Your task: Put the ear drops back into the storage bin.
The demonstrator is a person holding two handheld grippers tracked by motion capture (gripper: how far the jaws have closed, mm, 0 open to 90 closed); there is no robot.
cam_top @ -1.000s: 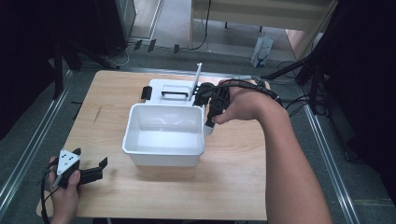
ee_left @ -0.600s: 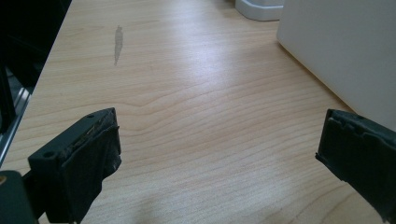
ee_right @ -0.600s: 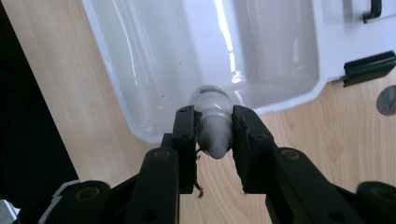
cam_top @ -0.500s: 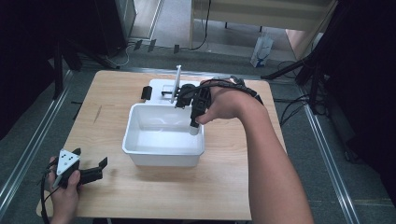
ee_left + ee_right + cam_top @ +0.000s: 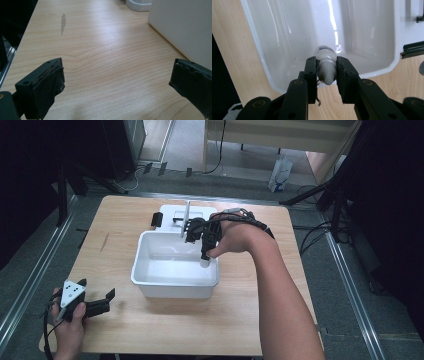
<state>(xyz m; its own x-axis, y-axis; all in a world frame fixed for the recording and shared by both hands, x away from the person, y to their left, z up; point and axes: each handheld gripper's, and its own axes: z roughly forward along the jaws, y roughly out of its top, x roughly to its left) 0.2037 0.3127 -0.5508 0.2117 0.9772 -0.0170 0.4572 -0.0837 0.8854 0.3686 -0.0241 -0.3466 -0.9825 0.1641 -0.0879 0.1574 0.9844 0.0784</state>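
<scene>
Small white bottle held over the white plastic tub

The small white capped bottle (image 5: 326, 65) is clamped by its neck between the closed jaws of the right gripper (image 5: 326, 72), above the rectangular white plastic tub (image 5: 142, 270). A release into the tub is judged the step in hand; lowering and jaw opening would be required. The left gripper (image 5: 116, 82) rests wide open and empty above the wooden table (image 5: 100, 50).

The right gripper (image 5: 326, 72) is reaching far across with jaws clamping inward. The left gripper (image 5: 117, 82) is resting near-left, jaws gaping wide.
</scene>
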